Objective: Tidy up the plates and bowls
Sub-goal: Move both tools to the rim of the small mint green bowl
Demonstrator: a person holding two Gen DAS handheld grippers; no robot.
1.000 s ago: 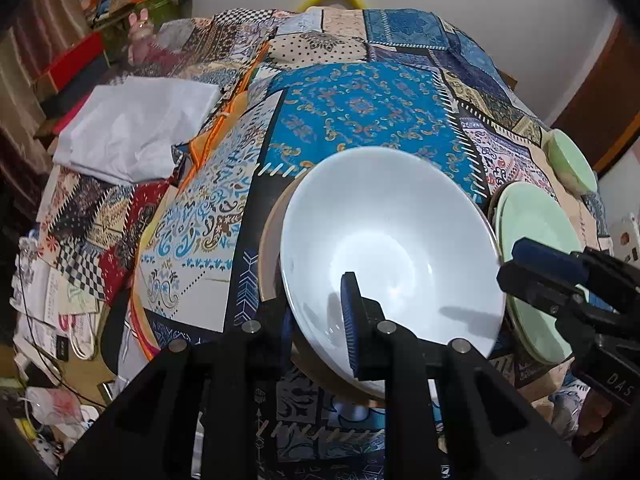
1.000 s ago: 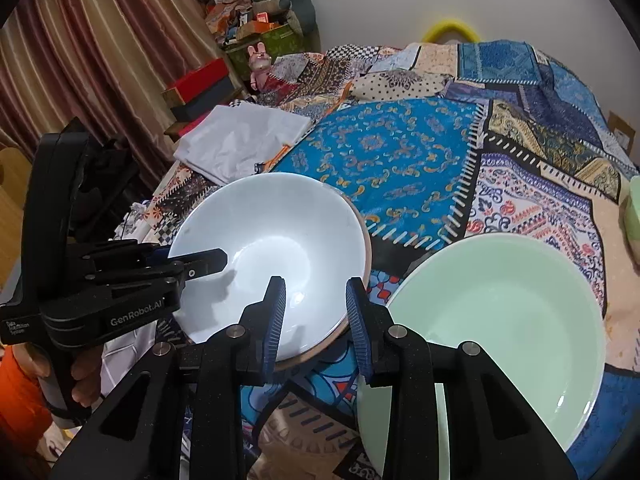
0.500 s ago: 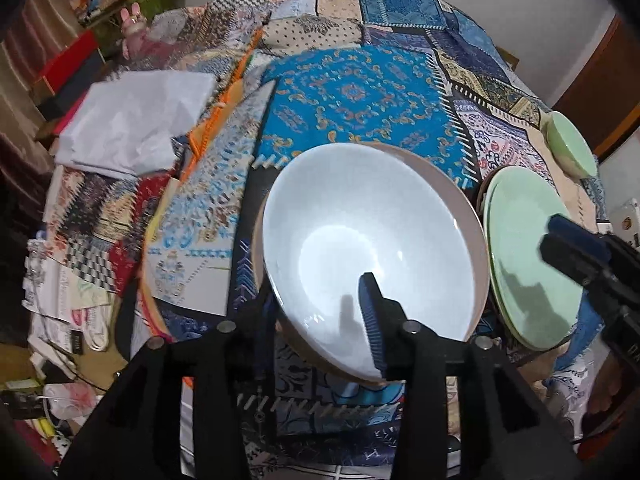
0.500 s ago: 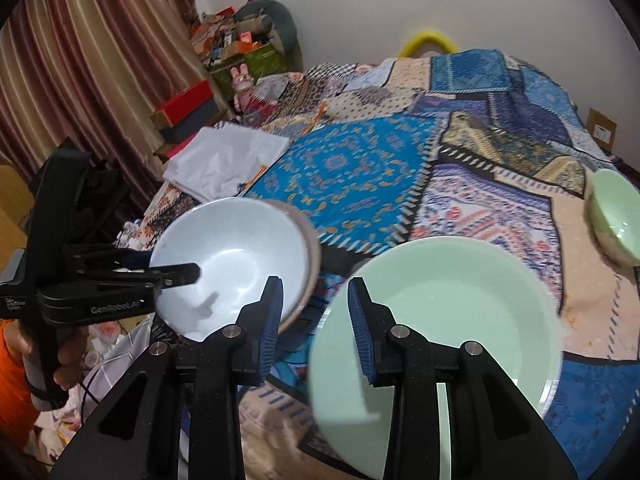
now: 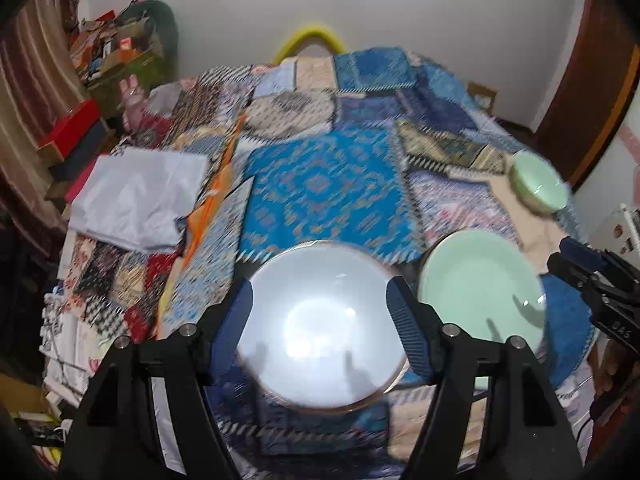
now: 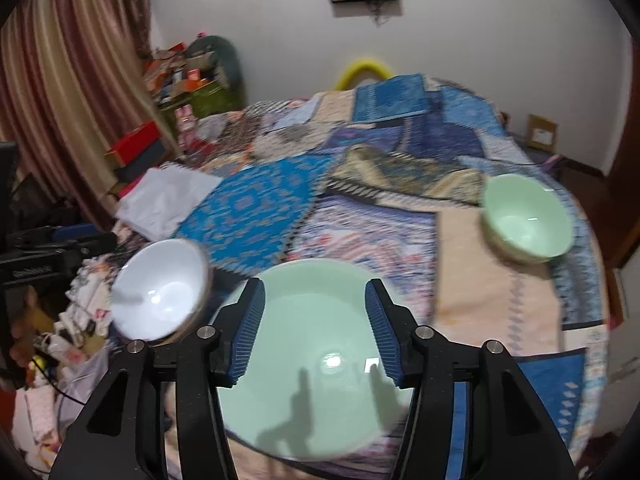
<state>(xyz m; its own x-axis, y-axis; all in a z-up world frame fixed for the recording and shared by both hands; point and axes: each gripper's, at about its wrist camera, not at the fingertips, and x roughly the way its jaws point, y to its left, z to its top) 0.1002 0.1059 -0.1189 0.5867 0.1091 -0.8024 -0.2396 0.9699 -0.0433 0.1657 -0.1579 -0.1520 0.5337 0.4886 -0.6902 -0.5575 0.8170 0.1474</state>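
Two hand-held grippers over a bed spread with a patchwork quilt (image 5: 320, 184), each seen along its own fingers.

Left gripper (image 5: 320, 324): the jaws have just been opening and now stand well apart. The white bowl (image 5: 324, 332) shows between and beyond the blue pads, but no pad presses on it; it rests on the quilt, apparently nested in a brown-rimmed dish of which only the edge shows. Nothing is held.

Right gripper (image 6: 316, 328): its jaws have likewise just been opening, to a moderate gap. The pale green plate (image 6: 320, 360) lies flat directly beneath and ahead of the fingertips, untouched by either pad. This gripper too is empty.

Positions relative to the grippers: the green plate sits just to the right of the left gripper, beside the white bowl. The small green bowl (image 6: 526, 218) stands farther ahead and to the right of the right gripper, well apart from the other pieces. A folded white cloth (image 5: 140, 200) lies ahead and to the left of the left gripper.

Progress, as judged from this layout: the white bowl and green plate appear set down side by side at the near edge. The small green bowl remains alone and probably still has to be brought over to the group.
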